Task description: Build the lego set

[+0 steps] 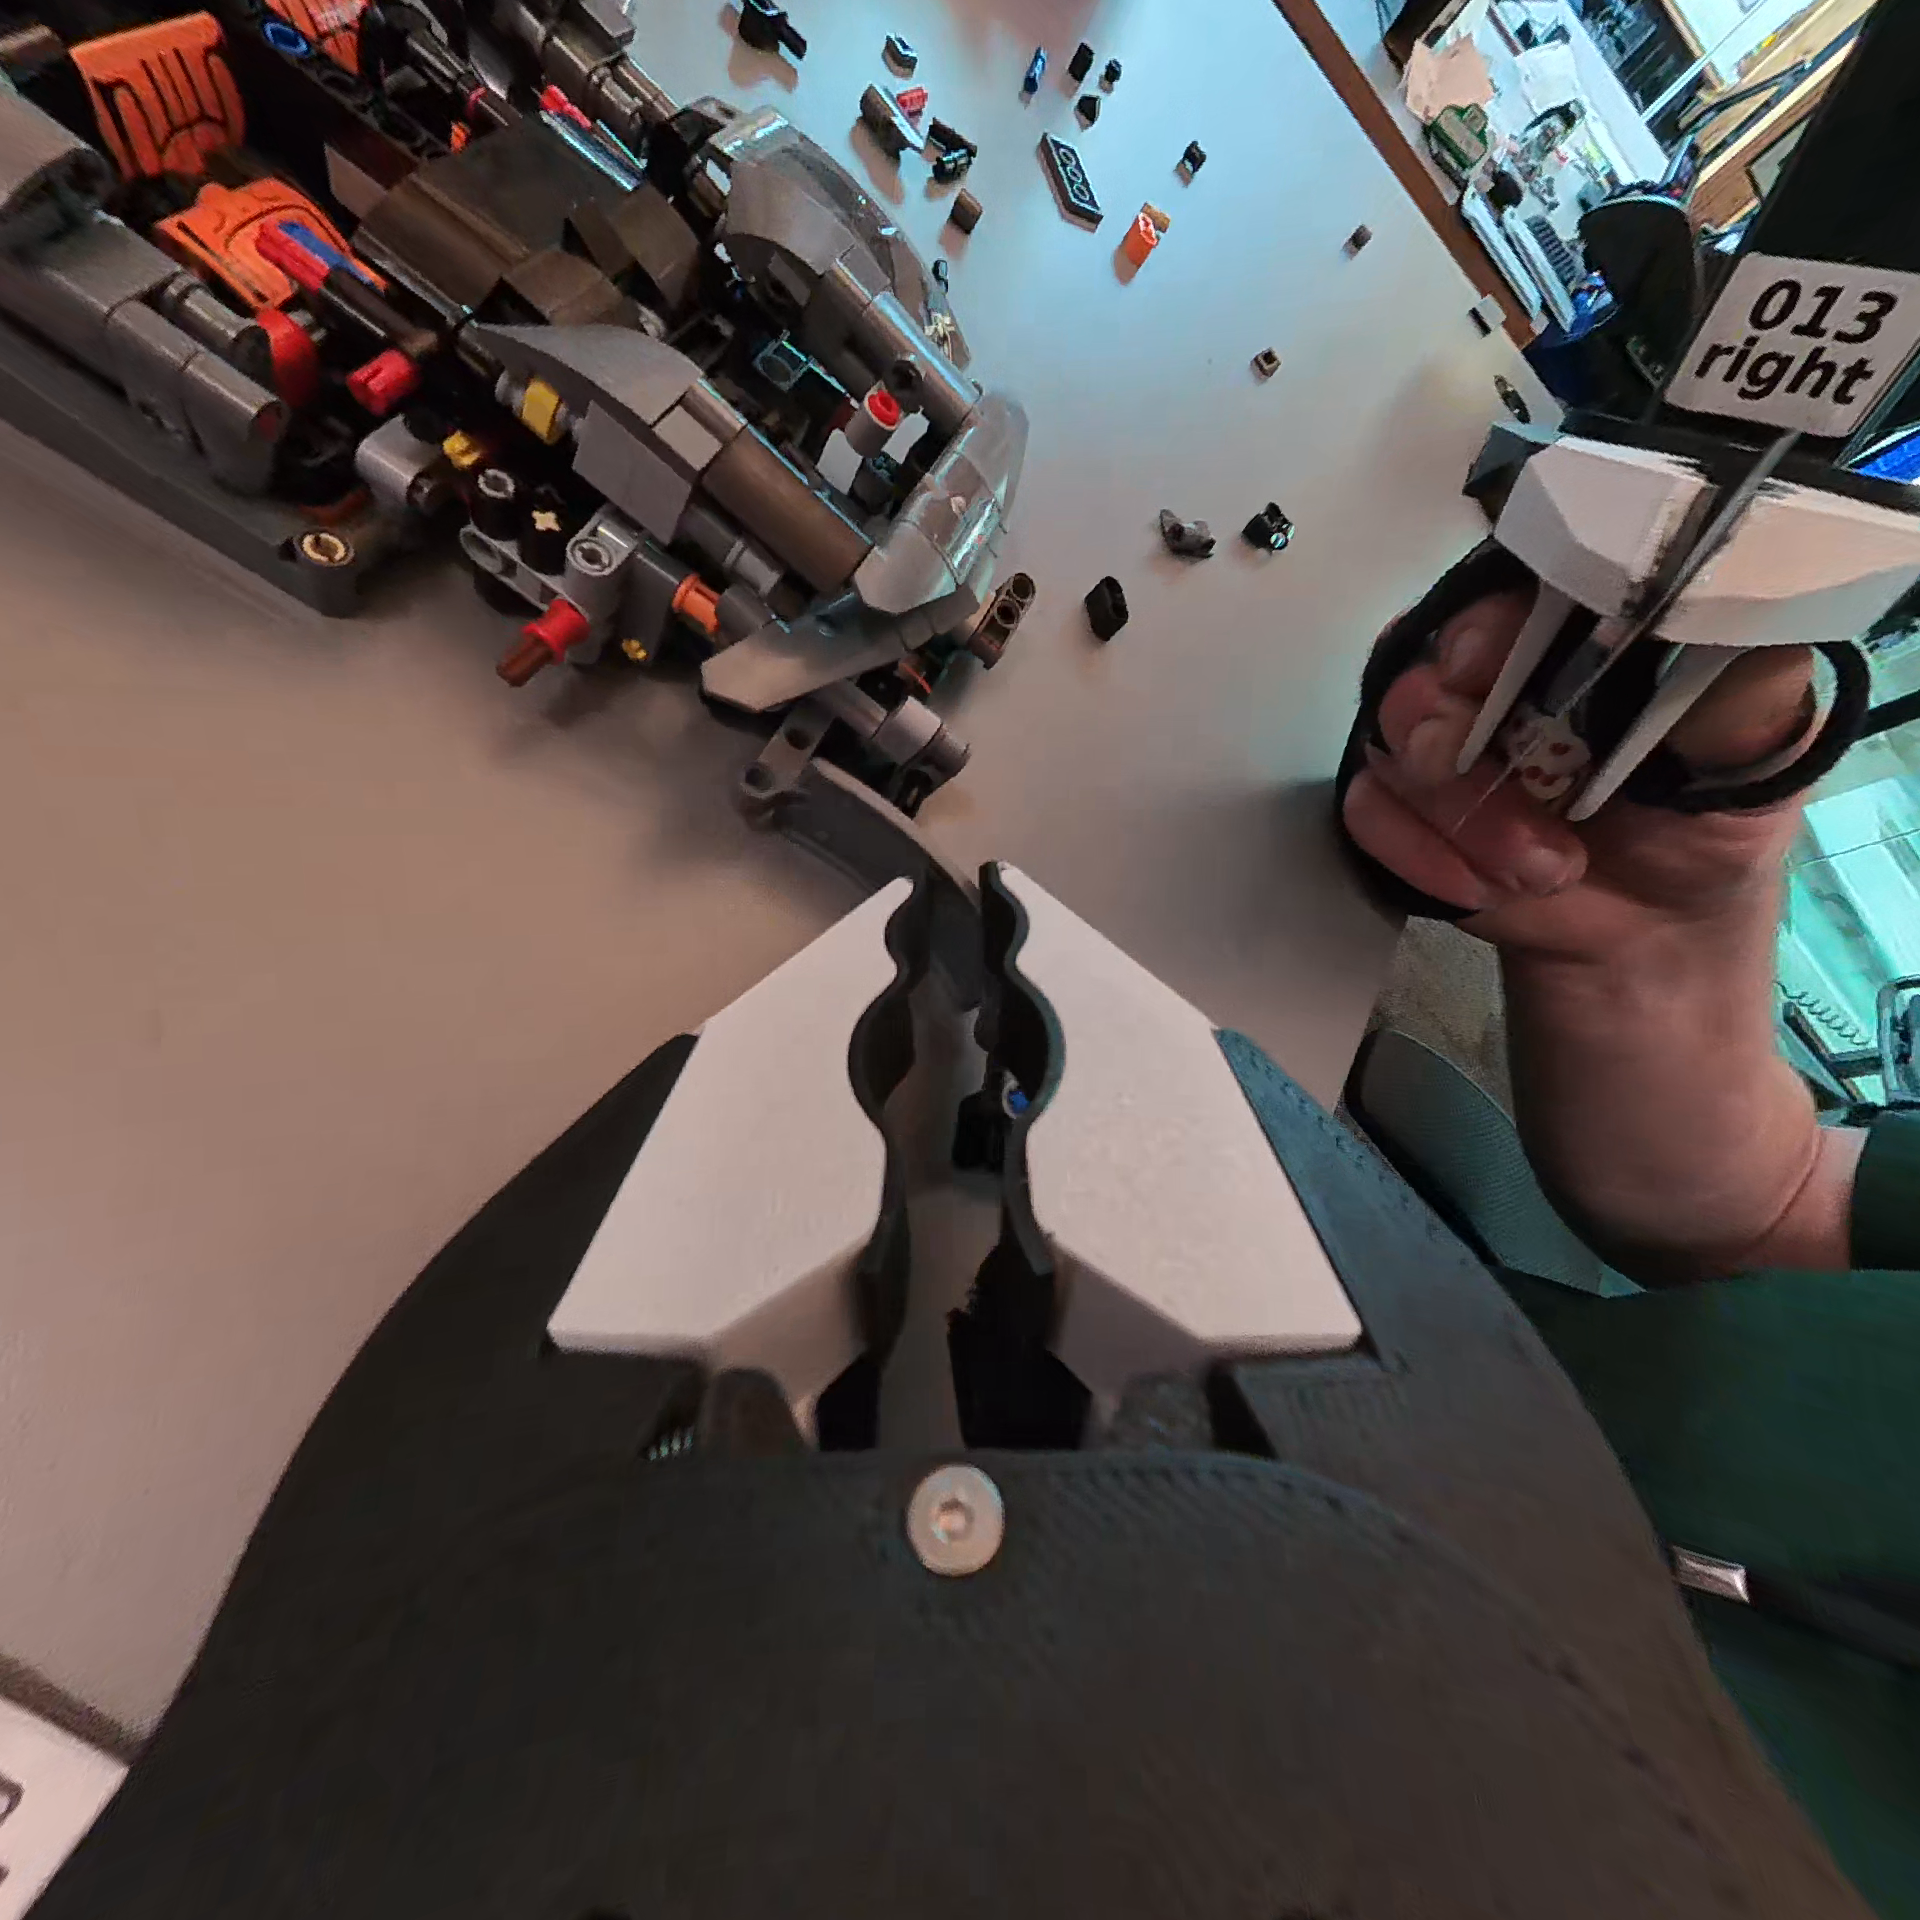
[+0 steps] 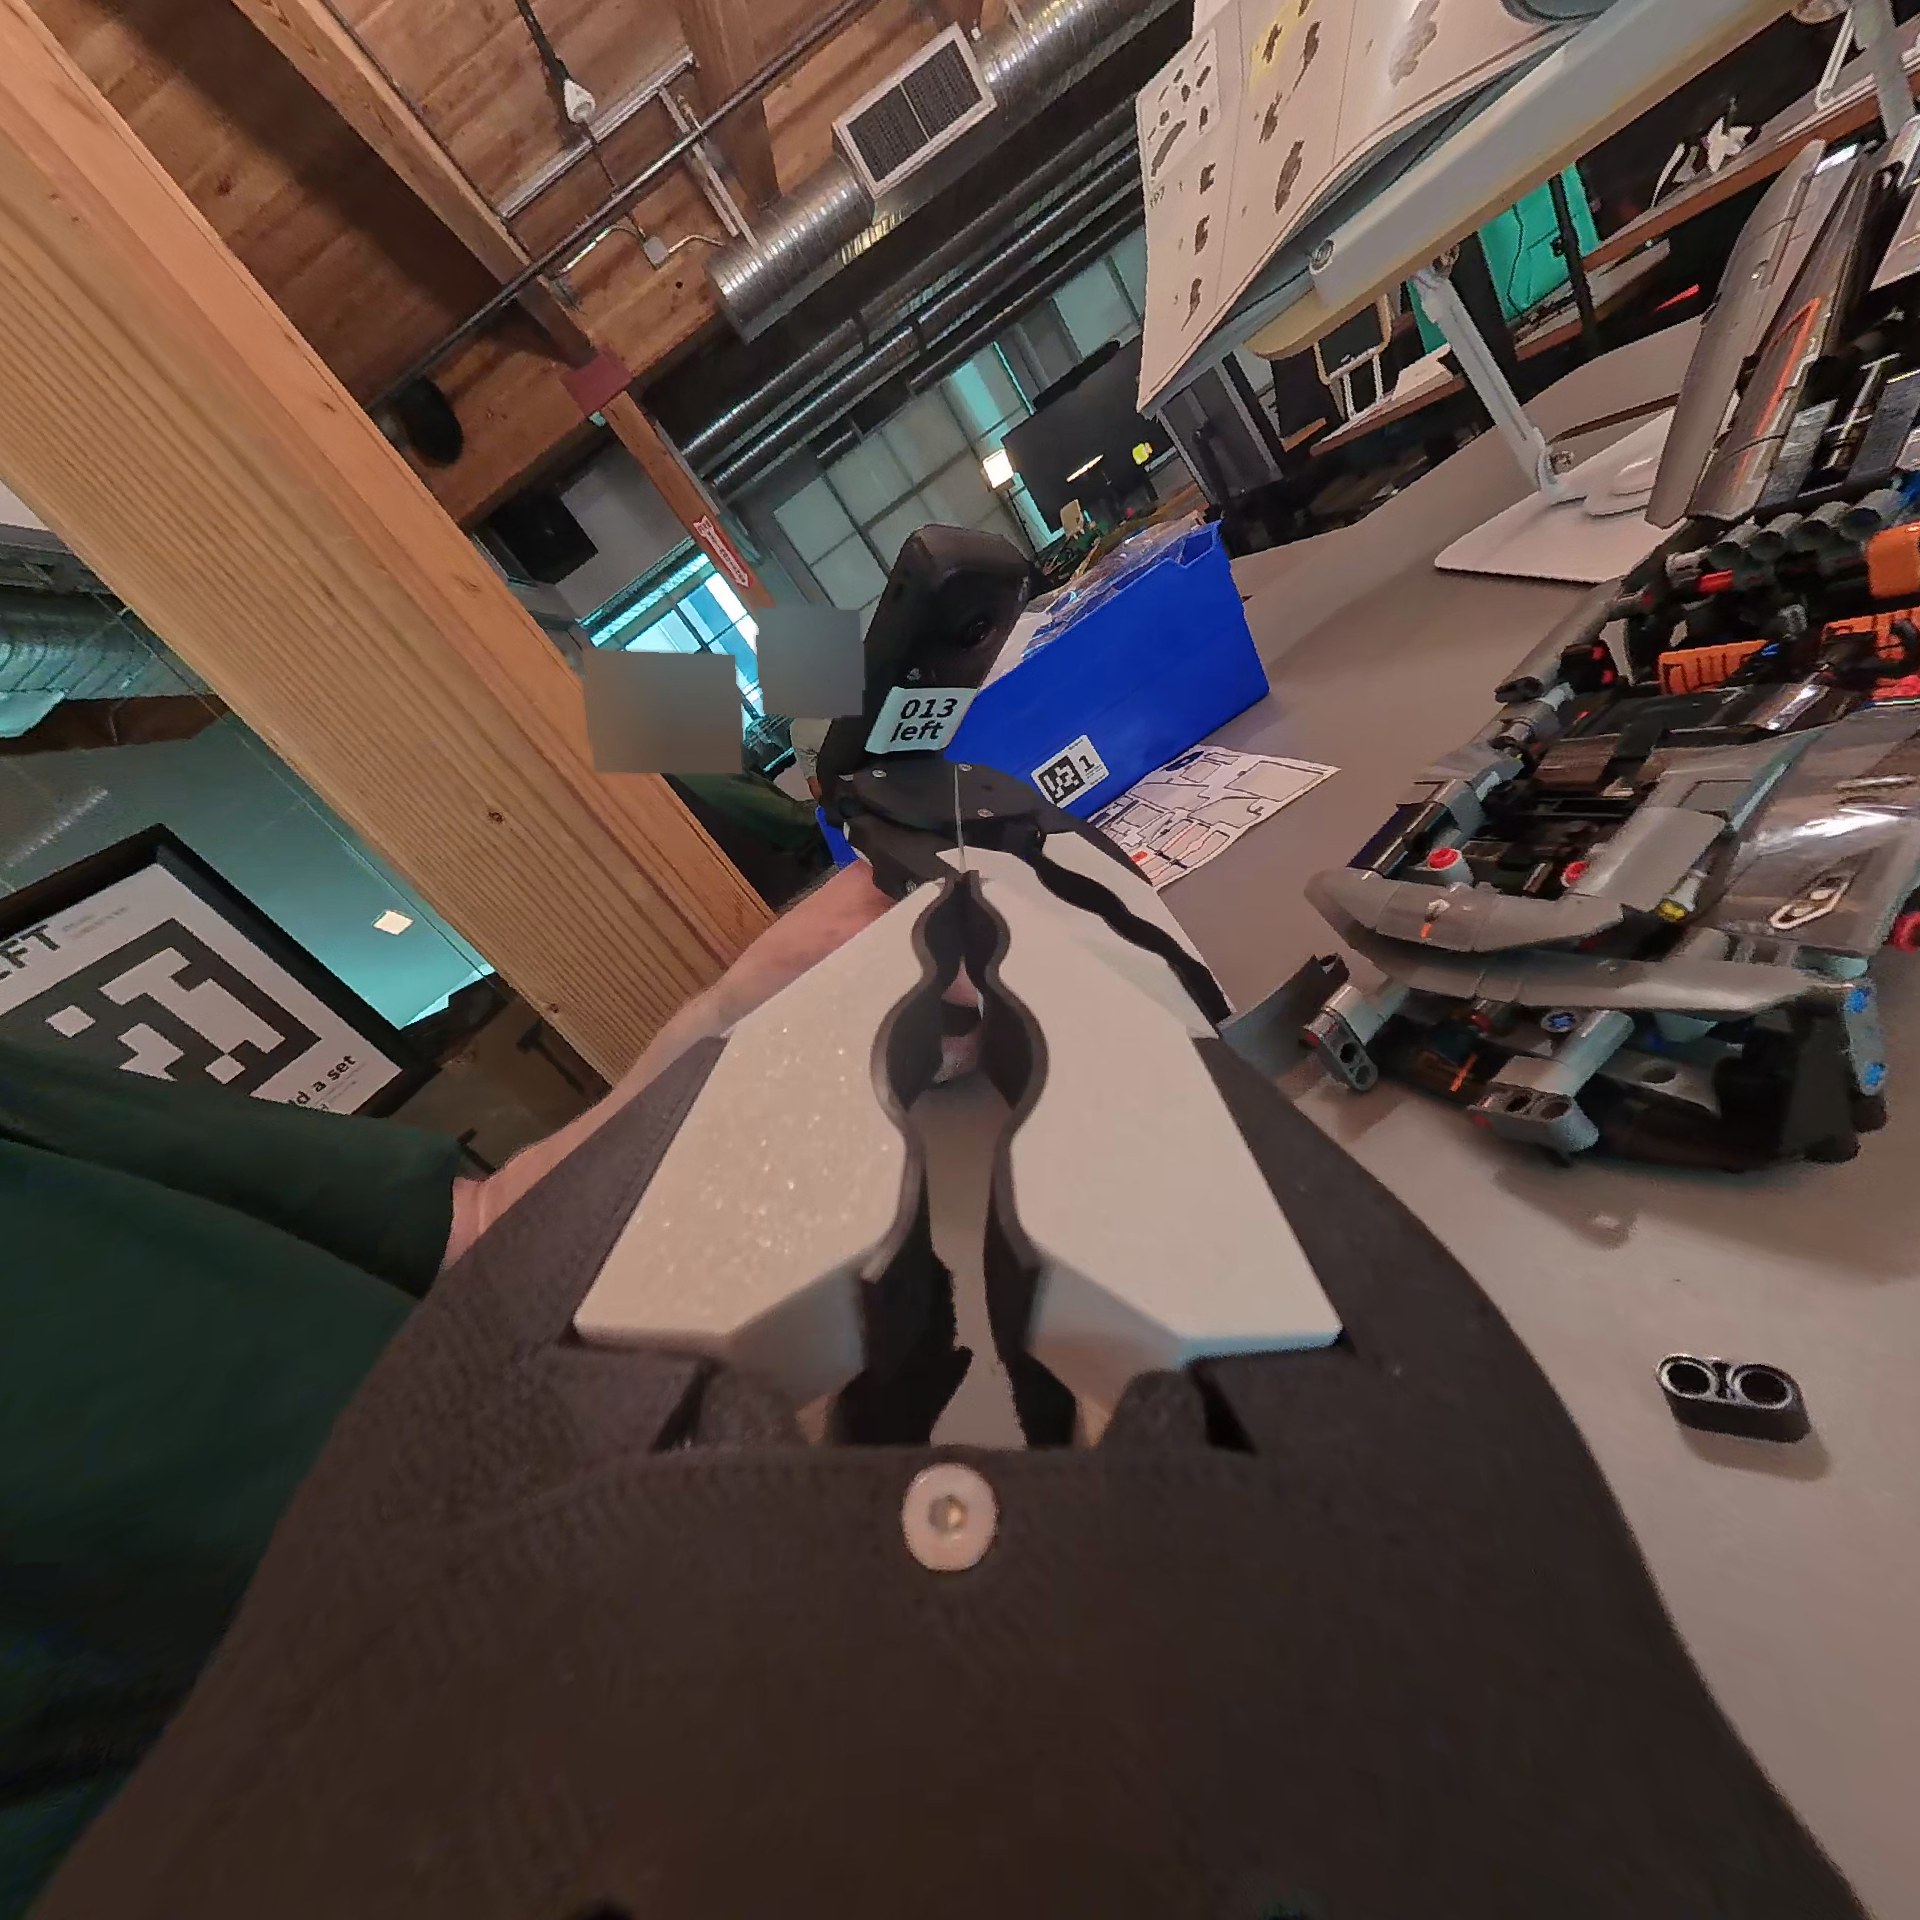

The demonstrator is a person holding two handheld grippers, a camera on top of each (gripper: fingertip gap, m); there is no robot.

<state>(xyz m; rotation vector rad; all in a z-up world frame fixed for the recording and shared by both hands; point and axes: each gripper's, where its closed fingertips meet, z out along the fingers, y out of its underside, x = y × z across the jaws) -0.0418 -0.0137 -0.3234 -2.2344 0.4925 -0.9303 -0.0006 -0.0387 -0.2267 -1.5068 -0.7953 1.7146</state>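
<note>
Lego car (image 1: 582,416) ahead; loose pcs (image 1: 1070,177) beyond; blue bin (image 2: 1122,665) behind.

Each claw, the left claw (image 1: 951,883) and the right claw (image 2: 961,888), has white wedge-shaped fingers (image 1: 1143,1122) lined with wavy black pads on a textured black printed body with one silver screw (image 1: 954,1522), a white label (image 1: 1792,348) on each housing, and the person wears dark green sleeves (image 1: 1745,1382)
</note>
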